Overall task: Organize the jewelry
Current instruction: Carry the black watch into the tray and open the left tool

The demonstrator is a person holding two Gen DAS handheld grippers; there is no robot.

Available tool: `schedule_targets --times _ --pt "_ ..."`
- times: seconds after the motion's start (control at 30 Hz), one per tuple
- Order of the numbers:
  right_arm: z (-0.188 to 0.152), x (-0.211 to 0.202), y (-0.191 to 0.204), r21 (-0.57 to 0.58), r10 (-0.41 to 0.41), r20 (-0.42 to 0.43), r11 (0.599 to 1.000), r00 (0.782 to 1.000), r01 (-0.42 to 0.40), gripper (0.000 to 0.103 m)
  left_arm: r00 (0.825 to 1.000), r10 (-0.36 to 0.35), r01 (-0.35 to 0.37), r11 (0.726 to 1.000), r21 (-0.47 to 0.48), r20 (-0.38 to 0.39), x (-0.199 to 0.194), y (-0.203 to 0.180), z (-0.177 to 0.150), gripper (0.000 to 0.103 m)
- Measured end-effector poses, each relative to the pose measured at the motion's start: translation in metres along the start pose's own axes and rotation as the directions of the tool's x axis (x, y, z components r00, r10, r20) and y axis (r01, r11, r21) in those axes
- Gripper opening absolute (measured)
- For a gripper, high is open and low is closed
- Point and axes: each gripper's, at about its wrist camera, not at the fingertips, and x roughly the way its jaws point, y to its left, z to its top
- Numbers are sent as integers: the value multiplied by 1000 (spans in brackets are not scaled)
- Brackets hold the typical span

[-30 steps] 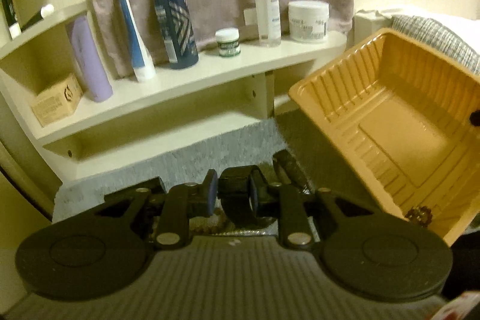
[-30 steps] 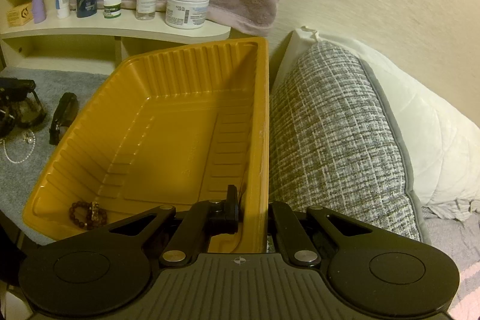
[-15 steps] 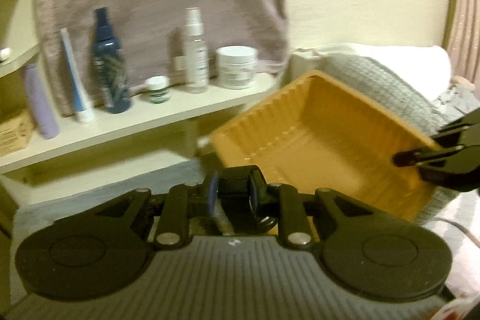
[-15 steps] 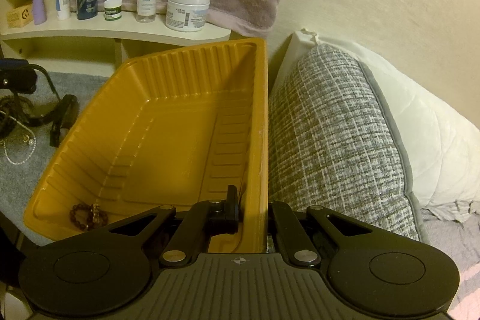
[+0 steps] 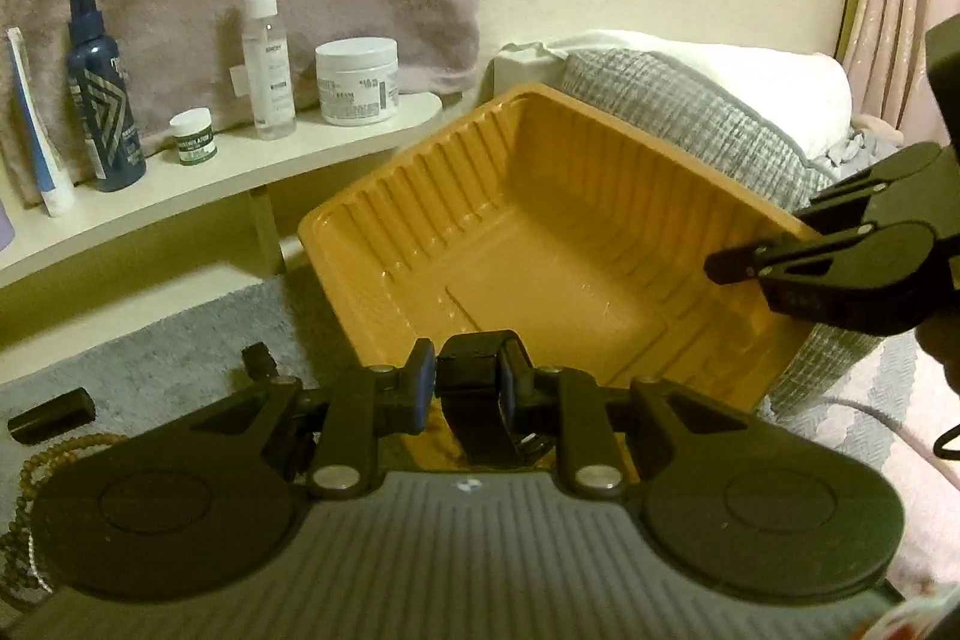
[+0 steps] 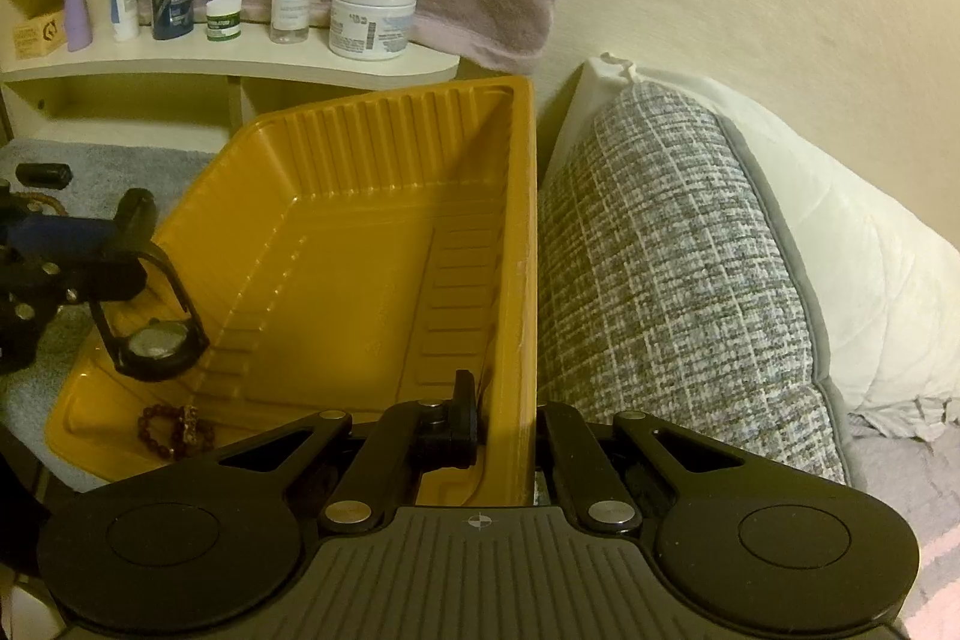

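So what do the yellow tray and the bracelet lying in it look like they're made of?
The yellow tray looks like thin moulded plastic: glossy, with ribbed walls and a stepped floor. The bracelet seems to be dark reddish-brown beads, wood or stone, with a small gold-coloured charm; too small to tell which.

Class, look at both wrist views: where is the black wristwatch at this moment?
The wristwatch hangs by its strap from the left tool, over the near-left part of the yellow tray, just above the beaded bracelet; that is at the right-wrist view's left.
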Motion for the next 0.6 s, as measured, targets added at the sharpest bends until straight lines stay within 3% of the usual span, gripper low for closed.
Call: schedule_targets --times 0.27,0.4,0.6 --pt "0 1 0 3 0 -1 1000 1000 0 3 1000 19 -18 1000 -13 12 -3 2 -6 26" --pt "0 1 0 3 -1 1 1000 1000 1 3 998 62 -61 997 -37 25 -15 13 -10 27" --pt "-1 1 0 6 0 1 1000 1000 0 3 988 157 -157 982 -104 -14 -26 42 -32 29"
